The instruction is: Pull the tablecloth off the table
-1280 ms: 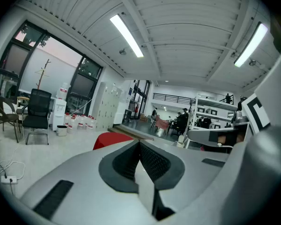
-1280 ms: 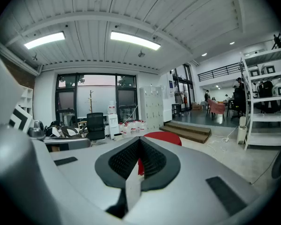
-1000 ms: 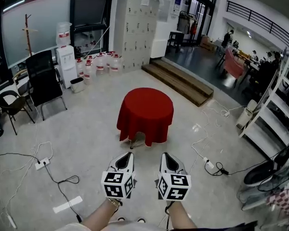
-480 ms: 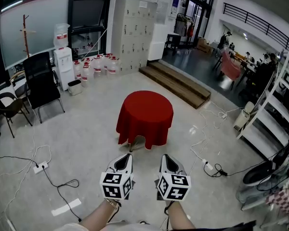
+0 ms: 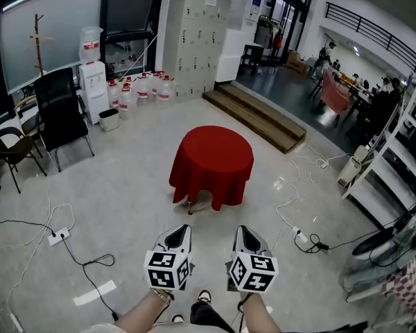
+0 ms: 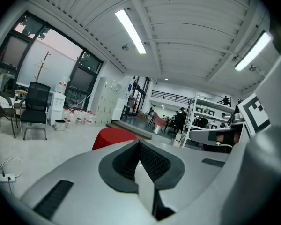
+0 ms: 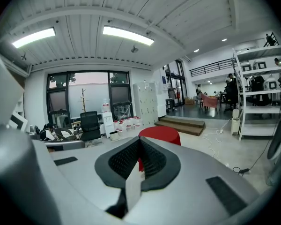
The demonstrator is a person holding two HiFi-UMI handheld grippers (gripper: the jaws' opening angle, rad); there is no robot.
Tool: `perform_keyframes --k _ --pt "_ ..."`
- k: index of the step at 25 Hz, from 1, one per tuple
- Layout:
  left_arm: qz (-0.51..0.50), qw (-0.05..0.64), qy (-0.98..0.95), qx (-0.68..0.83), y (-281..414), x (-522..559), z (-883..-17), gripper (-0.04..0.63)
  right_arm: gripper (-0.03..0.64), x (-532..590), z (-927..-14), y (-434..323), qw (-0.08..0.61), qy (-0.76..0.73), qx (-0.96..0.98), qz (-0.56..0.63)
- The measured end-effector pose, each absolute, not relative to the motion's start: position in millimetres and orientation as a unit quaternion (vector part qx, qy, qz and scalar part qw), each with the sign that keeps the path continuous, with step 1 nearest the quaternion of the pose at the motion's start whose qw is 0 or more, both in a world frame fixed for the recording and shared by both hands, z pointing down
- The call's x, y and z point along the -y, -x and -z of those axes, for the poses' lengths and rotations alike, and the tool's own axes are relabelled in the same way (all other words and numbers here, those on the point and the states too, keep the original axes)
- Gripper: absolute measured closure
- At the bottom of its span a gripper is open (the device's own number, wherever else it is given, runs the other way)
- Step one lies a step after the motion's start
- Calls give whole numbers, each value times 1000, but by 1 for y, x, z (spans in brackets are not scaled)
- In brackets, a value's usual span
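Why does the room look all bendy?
Head view: the wide lens bows the white metal shelves; the round red tablecloth looks sharp. Left gripper view: dark rounded corners, bright ceiling strip light glaring. Right gripper view: the close grey fingers loom huge.

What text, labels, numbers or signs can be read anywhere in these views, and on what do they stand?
No text can be read in any view.
Left gripper and right gripper: cubes carry square black-and-white markers only, no letters.
Blue poster on the far wall: too small to read.
Paper sheet on the lockers: too small.
Red labels on the water bottles: blurred.
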State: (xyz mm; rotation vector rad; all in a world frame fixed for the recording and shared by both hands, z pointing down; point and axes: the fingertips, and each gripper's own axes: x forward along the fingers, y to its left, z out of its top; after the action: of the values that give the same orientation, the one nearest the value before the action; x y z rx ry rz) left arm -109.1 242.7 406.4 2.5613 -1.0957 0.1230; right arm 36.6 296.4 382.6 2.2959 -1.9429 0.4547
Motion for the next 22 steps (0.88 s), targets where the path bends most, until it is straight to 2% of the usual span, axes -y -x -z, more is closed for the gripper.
perform_keyframes --k 22 --pt "-40 187 -896 400 61 -149 -411 580 592 -201 -381 -91 51 -746 648 -146"
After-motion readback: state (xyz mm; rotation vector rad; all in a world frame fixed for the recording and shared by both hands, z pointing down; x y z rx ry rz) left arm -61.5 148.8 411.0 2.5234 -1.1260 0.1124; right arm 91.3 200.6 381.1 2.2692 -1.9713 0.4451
